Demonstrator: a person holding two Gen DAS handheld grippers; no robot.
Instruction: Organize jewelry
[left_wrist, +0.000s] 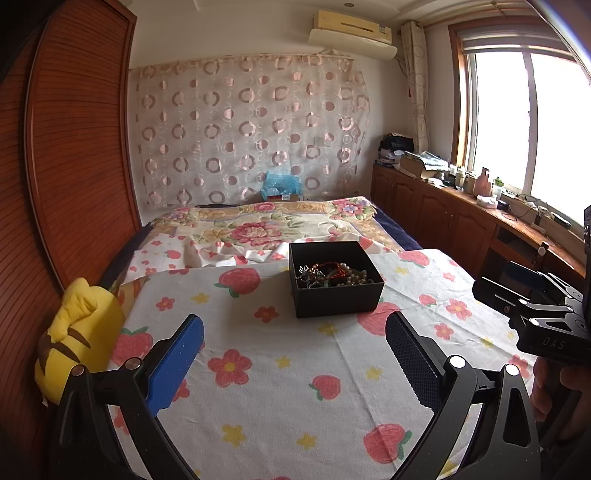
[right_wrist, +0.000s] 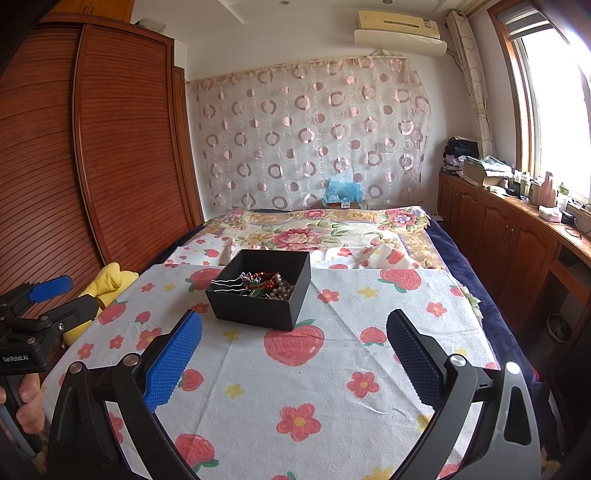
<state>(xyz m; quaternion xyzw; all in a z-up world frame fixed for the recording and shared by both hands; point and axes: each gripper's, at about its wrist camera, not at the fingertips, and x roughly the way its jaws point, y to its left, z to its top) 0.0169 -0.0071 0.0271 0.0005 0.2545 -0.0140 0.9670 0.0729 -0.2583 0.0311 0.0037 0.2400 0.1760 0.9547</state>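
A black open box (left_wrist: 334, 280) sits on the strawberry-and-flower cloth (left_wrist: 277, 369) on the bed. Inside it lies a tangle of jewelry (left_wrist: 332, 275): pearl beads, red cord, silver pieces. The box also shows in the right wrist view (right_wrist: 260, 293), with its jewelry (right_wrist: 264, 286). My left gripper (left_wrist: 293, 354) is open and empty, short of the box. My right gripper (right_wrist: 293, 354) is open and empty, also short of the box. The right gripper's body shows at the right edge of the left wrist view (left_wrist: 535, 310); the left gripper shows at the left edge of the right wrist view (right_wrist: 37, 314).
A yellow plush toy (left_wrist: 77, 336) lies at the bed's left edge beside the wooden wardrobe (left_wrist: 66, 166). A floral blanket (left_wrist: 266, 225) covers the far bed. A wooden cabinet (left_wrist: 461, 214) with clutter runs under the window at the right.
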